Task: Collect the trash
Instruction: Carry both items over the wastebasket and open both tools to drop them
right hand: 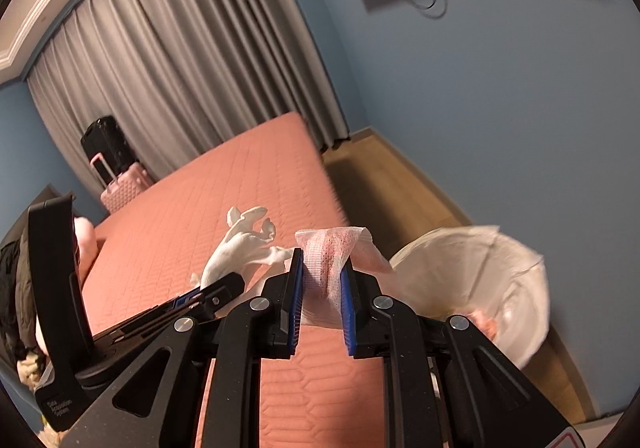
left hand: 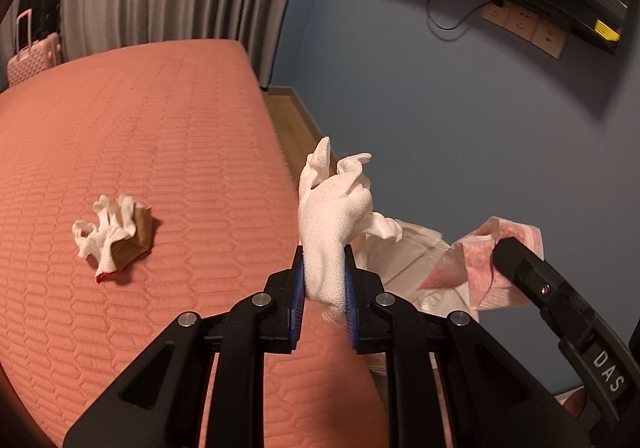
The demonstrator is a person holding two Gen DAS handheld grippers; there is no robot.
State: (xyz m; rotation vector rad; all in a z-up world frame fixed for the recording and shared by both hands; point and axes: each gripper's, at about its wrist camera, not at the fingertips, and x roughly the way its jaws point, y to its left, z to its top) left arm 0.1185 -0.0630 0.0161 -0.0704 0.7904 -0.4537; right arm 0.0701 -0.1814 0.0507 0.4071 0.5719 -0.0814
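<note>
Salmon quilted mattress (left hand: 160,136) fills the blue-walled room; left claw (left hand: 324,276) clenches a glove (left hand: 332,208), right claw (right hand: 323,280) a tissue (right hand: 332,248).

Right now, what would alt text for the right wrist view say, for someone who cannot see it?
The right hand-held gripper pinches a pink-stained white tissue above a salmon-pink bed. Beside it, the left hand-held gripper holds a white glove, and a white-lined trash bin stands on the floor to the right.
</note>
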